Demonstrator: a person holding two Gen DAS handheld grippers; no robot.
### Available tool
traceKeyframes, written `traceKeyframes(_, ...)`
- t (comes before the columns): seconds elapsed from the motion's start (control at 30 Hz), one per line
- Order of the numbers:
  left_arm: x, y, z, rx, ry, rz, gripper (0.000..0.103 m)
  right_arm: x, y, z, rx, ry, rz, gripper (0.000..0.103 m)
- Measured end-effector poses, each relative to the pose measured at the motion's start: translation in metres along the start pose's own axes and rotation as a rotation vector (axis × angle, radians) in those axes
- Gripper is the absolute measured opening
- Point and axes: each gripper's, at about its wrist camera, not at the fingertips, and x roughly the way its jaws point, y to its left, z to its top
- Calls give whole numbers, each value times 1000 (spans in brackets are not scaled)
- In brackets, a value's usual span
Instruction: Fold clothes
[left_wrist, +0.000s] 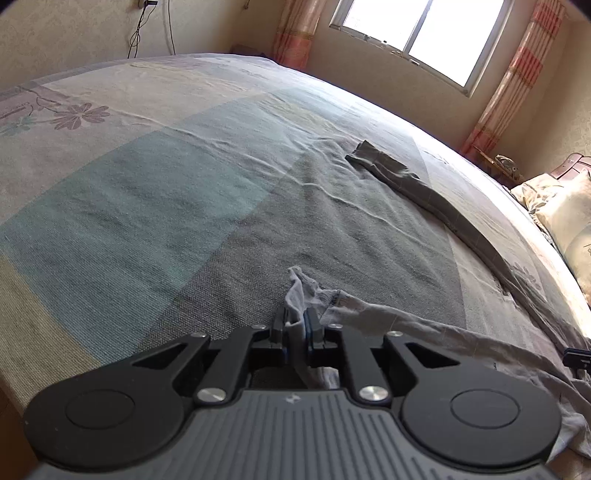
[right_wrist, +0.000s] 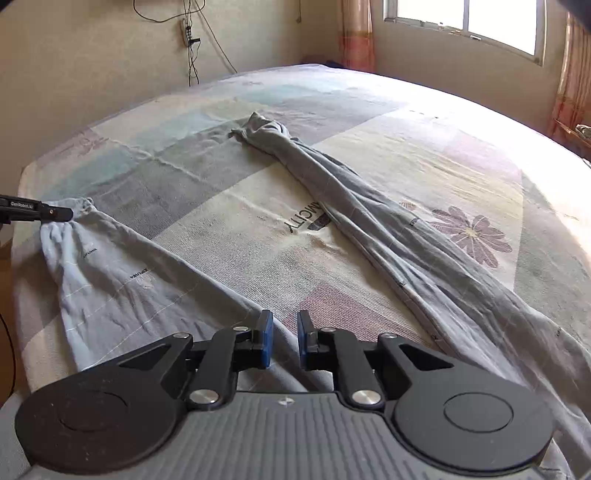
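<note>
Grey trousers lie on the patchwork bed sheet (right_wrist: 229, 229) with the two legs spread apart. The far leg (right_wrist: 369, 206) stretches long and twisted toward the bed's middle. The near leg (right_wrist: 122, 280) runs left, and its bunched end sits between the pads of my left gripper (left_wrist: 295, 321), which is shut on it. In the right wrist view the left gripper (right_wrist: 68, 214) shows at the left edge, pinching that same cloth end. My right gripper (right_wrist: 285, 334) hovers over the trousers where the legs meet. Its blue pads stand a little apart with no cloth pressed between them.
Pillows (left_wrist: 561, 210) lie at the bed's right side. A window (left_wrist: 417, 33) with striped curtains (left_wrist: 517, 74) is behind the bed. Cables and a power strip (right_wrist: 188, 33) hang on the far wall. The bed's left edge (right_wrist: 22, 206) drops off beside the near leg.
</note>
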Motion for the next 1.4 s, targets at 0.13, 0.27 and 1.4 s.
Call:
traceKeyframes(0.13, 1, 2, -1, 3, -2, -2, 15, -59, 11, -30, -87, 13, 20, 17)
traceKeyframes(0.27, 2, 1, 0, 17, 5, 5, 15, -85, 22, -85, -215, 166, -22, 18)
traceKeyframes(1.4, -5, 36, -35, -500, -15, -219, 43, -85, 17, -128, -209, 160, -169, 35)
